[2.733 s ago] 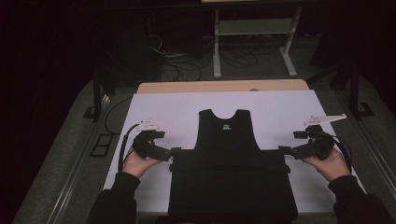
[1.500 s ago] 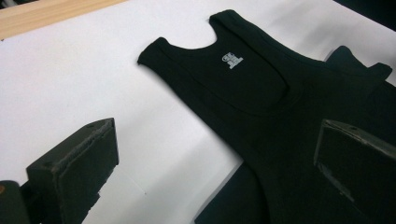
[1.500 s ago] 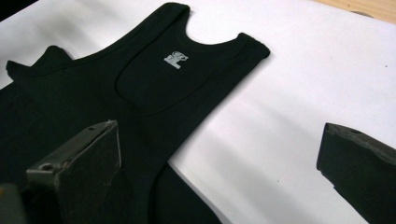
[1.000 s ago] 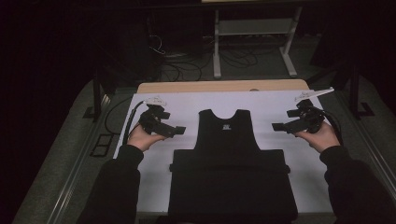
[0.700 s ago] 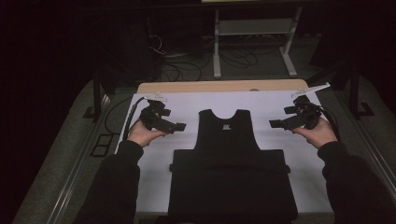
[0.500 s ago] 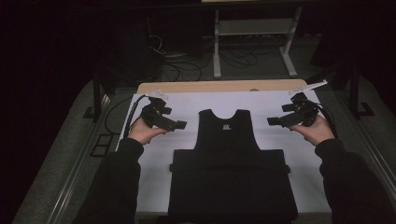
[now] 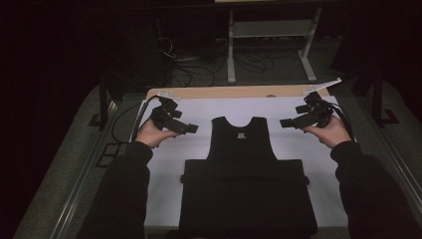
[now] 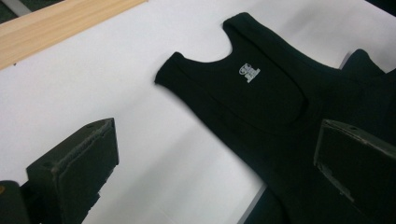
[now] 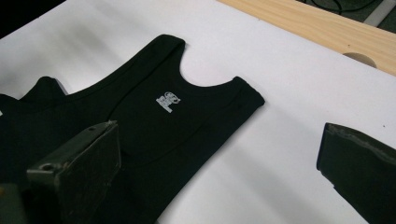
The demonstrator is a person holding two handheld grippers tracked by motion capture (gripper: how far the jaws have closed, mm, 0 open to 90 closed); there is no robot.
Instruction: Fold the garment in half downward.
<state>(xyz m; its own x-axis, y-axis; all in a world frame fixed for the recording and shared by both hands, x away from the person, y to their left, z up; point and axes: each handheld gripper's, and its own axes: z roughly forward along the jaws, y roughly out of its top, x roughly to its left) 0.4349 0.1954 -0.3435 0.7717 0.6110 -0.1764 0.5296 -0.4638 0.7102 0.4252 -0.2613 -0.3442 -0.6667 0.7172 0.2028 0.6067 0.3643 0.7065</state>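
A black tank top [image 7: 242, 149] lies flat on the white table cover [image 7: 199, 154], straps toward the far edge. Its lower part is folded into a wider dark block nearer the person. My left gripper [image 7: 191, 129] hovers left of the left strap, pointing at it; in the left gripper view the left gripper [image 8: 217, 140] is open with nothing between its jaws, and the tank top [image 8: 261, 102] with its small white label lies ahead. My right gripper [image 7: 284, 123] hovers right of the right strap, and the right gripper [image 9: 219, 135] is open and empty over the tank top [image 9: 154, 121].
A wooden strip [image 7: 239, 92] runs along the table's far edge, with a round hole [image 9: 357, 58] in it. Beyond the table stands a metal frame [image 7: 268, 30] amid floor cables [image 7: 199, 69]. Bare white cover flanks the tank top on both sides.
Both hands have left the sides of the folded lower part and moved away from the person, ending level with the shoulder straps. The tank top has not shifted.
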